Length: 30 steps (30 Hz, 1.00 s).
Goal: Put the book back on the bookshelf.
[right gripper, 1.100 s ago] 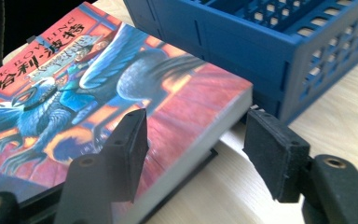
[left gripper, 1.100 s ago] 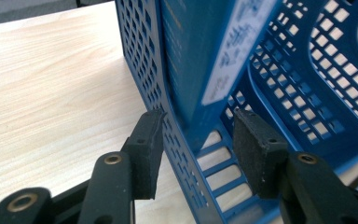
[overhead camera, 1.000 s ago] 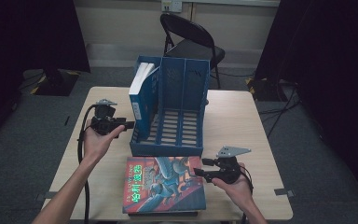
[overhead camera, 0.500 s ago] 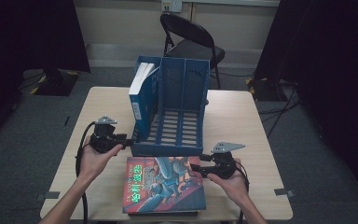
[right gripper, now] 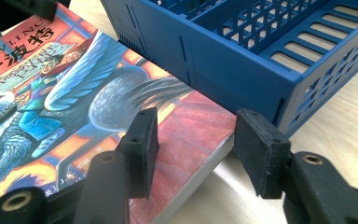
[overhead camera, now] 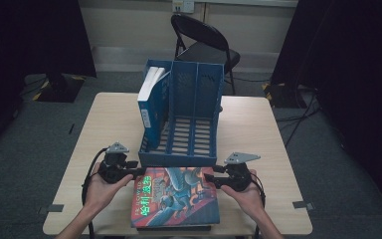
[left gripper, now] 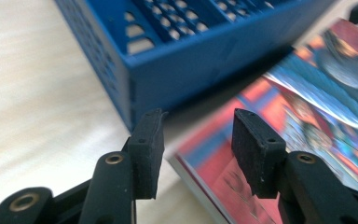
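Room dim w/ dark edges in my high view; pale wooden table point(overhead camera: 258, 129) lit from above. My gripper views are bright; glossy red-blue illustrated book point(left gripper: 307, 116) blurred, glare on cover.

Light wood desk point(overhead camera: 258, 124) carries a blue three-slot file rack point(overhead camera: 186, 149) near its middle and a colourful illustrated book point(overhead camera: 176, 199) lying flat at the near edge, just in front of the rack's low front wall.
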Each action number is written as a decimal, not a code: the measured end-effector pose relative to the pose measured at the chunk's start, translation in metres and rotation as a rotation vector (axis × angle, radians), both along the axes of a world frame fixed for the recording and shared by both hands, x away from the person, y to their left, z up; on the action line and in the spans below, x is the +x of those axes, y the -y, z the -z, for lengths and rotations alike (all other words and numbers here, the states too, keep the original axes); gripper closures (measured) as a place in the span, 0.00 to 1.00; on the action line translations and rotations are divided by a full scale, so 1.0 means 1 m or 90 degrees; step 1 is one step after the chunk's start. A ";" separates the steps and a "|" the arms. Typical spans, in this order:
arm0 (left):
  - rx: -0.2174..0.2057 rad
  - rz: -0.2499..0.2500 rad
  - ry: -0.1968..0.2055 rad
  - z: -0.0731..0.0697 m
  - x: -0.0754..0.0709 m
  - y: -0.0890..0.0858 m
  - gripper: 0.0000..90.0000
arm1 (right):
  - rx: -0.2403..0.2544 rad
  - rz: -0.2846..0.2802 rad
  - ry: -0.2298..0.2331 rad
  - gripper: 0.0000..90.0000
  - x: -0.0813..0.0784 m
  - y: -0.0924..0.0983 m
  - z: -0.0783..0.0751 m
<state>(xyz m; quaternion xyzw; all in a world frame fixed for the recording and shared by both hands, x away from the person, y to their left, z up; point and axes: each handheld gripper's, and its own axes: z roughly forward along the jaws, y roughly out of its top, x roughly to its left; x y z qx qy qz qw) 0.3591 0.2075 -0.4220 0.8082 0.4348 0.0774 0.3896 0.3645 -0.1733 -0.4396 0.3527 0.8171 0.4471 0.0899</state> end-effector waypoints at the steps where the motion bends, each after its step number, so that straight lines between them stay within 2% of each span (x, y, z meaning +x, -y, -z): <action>1: 0.008 -0.007 0.010 0.001 -0.004 0.001 0.60 | 0.000 0.000 0.001 0.57 0.000 0.000 0.000; 2: 0.013 -0.007 0.016 0.002 -0.006 0.001 0.60 | 0.000 0.000 0.001 0.57 0.000 0.000 0.000; 5: 0.000 -0.011 0.015 -0.001 -0.010 -0.003 0.61 | -0.001 0.000 0.001 0.57 0.000 0.000 0.000; 7: -0.018 -0.019 0.048 -0.004 -0.016 -0.005 0.63 | -0.001 0.001 0.002 0.58 0.000 0.000 0.000; 10: -0.004 -0.013 0.055 -0.003 -0.022 -0.003 0.63 | -0.002 0.002 0.003 0.58 -0.001 0.000 0.001; 13: 0.013 -0.009 0.037 0.003 -0.022 -0.002 0.65 | -0.002 0.003 0.002 0.58 -0.001 0.000 0.001; 15: -0.002 -0.017 0.032 0.006 -0.022 -0.003 0.65 | -0.005 0.004 0.004 0.58 -0.001 -0.001 0.000; 18: -0.010 -0.011 0.036 0.008 -0.022 -0.005 0.65 | -0.008 0.001 0.003 0.61 -0.003 0.000 -0.001; 22: -0.052 -0.020 0.032 0.015 -0.023 -0.010 0.65 | -0.011 -0.001 0.003 0.63 -0.006 0.000 -0.001; 25: -0.044 -0.018 0.043 0.015 -0.024 -0.009 0.65 | -0.018 -0.004 0.005 0.64 -0.009 0.000 -0.003; 30: -0.046 -0.017 0.025 0.014 -0.020 -0.010 0.65 | -0.028 -0.002 0.007 0.65 -0.016 -0.001 -0.004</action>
